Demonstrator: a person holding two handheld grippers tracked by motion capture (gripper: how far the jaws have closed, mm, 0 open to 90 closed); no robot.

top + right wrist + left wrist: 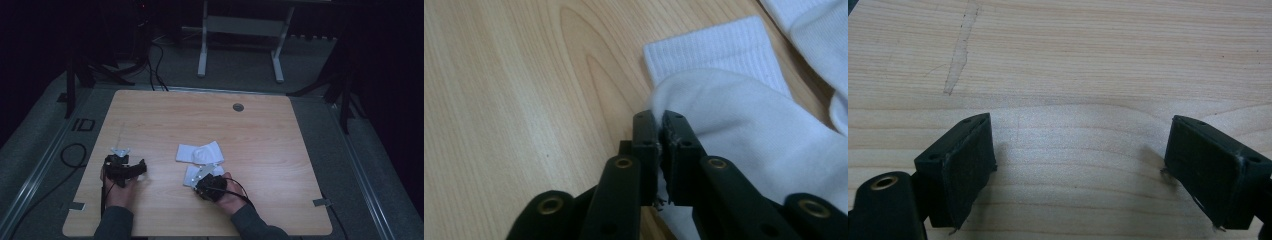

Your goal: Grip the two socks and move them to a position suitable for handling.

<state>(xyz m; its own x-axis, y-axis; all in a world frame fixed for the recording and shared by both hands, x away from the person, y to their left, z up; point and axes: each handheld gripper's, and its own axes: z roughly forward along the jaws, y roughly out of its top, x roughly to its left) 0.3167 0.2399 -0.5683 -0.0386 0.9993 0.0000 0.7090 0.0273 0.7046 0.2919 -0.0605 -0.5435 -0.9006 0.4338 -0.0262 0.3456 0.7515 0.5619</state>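
Observation:
Two white socks lie near the middle of the wooden table (260, 135). The farther sock (200, 152) rests flat. The nearer sock (192, 176) (734, 110) is folded over on itself, and my right gripper (202, 176) (660, 117) is shut on its folded edge, ribbed cuff (719, 50) showing beyond the jaws. My left gripper (122, 159) (1080, 150) stands open over bare wood at the table's left, nothing between its pads (965, 170), well apart from the socks.
A round grommet (238, 107) sits near the table's far edge. A pale scratch (960, 50) marks the wood ahead of the left gripper. A white frame stand (240, 40) and cables (155, 65) are on the floor beyond the table.

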